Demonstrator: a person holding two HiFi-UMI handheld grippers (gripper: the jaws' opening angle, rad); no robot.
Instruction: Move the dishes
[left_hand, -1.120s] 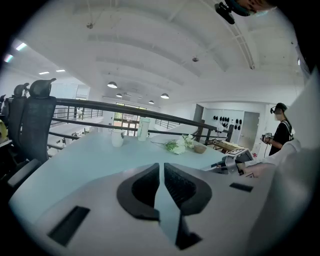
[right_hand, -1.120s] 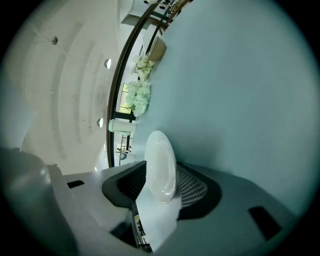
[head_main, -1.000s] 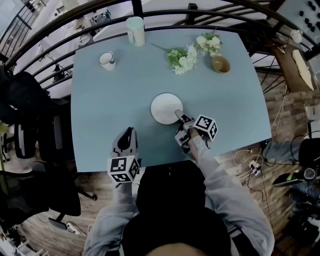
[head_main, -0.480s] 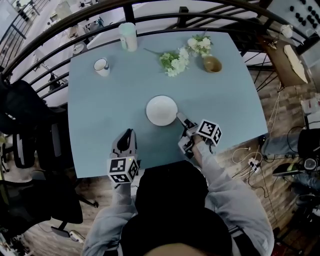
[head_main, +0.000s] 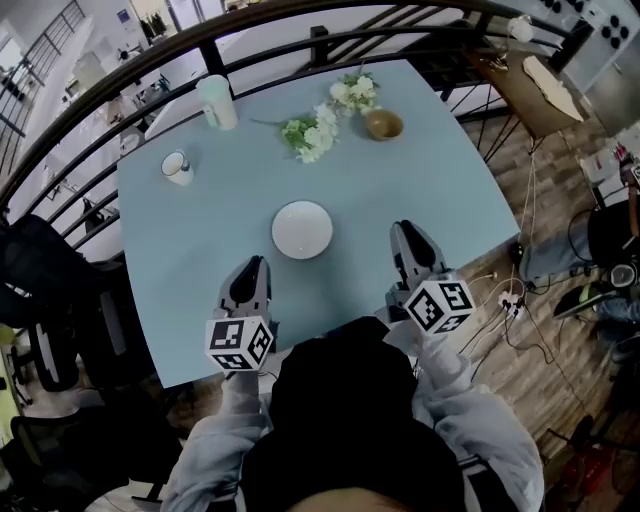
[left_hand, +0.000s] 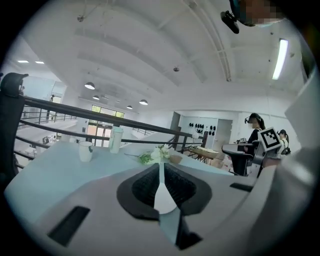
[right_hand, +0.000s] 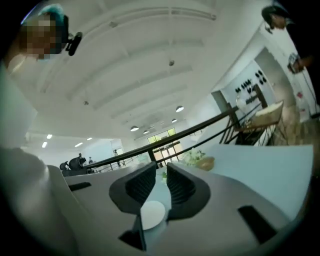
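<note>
Plate (head_main: 302, 229) lies flat and face up on the blue table (head_main: 420, 190), near the middle of its near half; it is round, so it has no long axis and faces only upward. My left gripper (head_main: 254, 266) is clenched on nothing, its jaws all but together. My right gripper (head_main: 406, 230) has just been closing and its jaws now stand a narrow slit apart with nothing between the pads. The plate sits between the two grippers, level with their tips or just ahead, nearer the left one and touching neither.
</note>
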